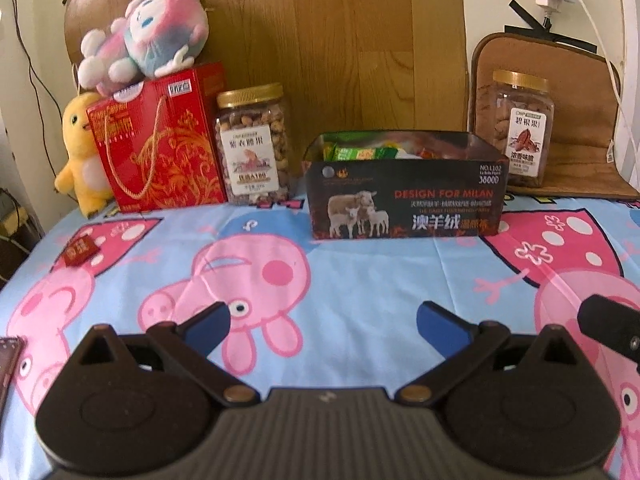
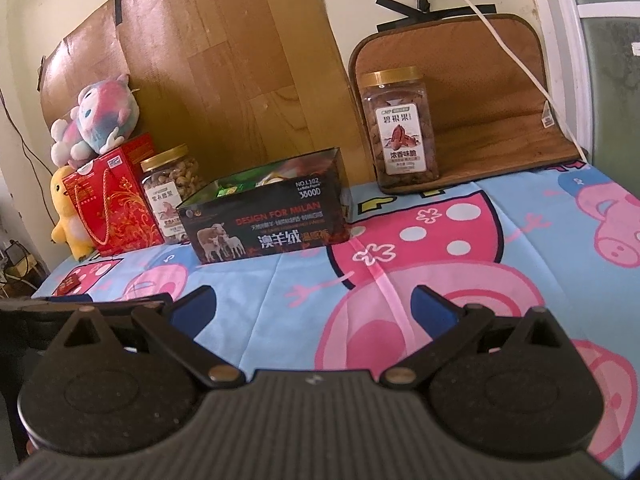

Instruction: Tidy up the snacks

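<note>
Two handheld grippers hover low over a cartoon-pig tablecloth [image 1: 360, 264] as a snack-sorting job nears its end. Both the left gripper [image 1: 323, 322] and the right gripper [image 2: 316, 306] stand with jaws spread wide and nothing between them.

The one loose item in sight is a small red snack packet [image 1: 81, 251], lying flat on the cloth well to the left of the left gripper's jaws and farther from the camera than they are. In the right wrist view the same packet [image 2: 71, 283] sits at the far left, beyond the left gripper's body, so the left gripper appears the nearer of the two. Its longer side seems to run slantwise across the left gripper's line of sight, though the packet is too small to be sure.

The open dark sheep-printed box [image 1: 404, 204], already holding green and other wrappers, stands straight ahead of the left jaws and well apart from them; from the right gripper the box [image 2: 268, 220] lies ahead and to the left. A cashew jar [image 1: 253, 144], a red gift box [image 1: 160, 148] and plush toys [image 1: 144, 40] line the back left; a pecan jar [image 1: 522, 128] stands on a brown mat [image 1: 580, 140] at the back right.

A reach for the packet would likely call for a leftward swing by the left gripper.
</note>
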Available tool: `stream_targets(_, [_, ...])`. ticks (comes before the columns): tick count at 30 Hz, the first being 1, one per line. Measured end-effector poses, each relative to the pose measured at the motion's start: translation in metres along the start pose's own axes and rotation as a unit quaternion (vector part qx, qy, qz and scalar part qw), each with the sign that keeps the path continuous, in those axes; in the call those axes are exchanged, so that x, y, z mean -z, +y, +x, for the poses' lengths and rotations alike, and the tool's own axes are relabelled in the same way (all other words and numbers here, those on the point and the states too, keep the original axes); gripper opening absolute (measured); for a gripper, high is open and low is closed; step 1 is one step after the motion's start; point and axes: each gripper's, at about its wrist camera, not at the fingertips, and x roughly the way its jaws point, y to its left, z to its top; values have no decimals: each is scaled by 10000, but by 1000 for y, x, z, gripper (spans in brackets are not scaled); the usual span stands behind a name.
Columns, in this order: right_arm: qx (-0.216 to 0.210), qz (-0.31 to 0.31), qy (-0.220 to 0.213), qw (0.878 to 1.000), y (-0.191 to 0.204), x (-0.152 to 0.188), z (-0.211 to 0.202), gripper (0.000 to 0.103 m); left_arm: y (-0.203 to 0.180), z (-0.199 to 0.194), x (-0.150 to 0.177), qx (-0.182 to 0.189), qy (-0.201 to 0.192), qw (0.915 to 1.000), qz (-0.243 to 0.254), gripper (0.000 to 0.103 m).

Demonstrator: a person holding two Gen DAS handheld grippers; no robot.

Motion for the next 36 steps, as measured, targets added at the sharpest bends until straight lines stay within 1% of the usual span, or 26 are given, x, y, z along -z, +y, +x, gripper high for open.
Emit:
stream_targets(3, [-3, 0, -7, 10000, 0, 1, -1, 103, 1, 1, 3, 33, 85, 9999, -45, 103])
stream_targets(13, [-11, -2, 35, 10000, 1, 4, -1, 103, -2, 3, 9, 74, 241, 9997, 28, 103])
stream_targets(36, [-20, 27, 77, 10000, 0, 6, 1, 103, -5, 5, 14, 156, 404, 9990, 93, 103])
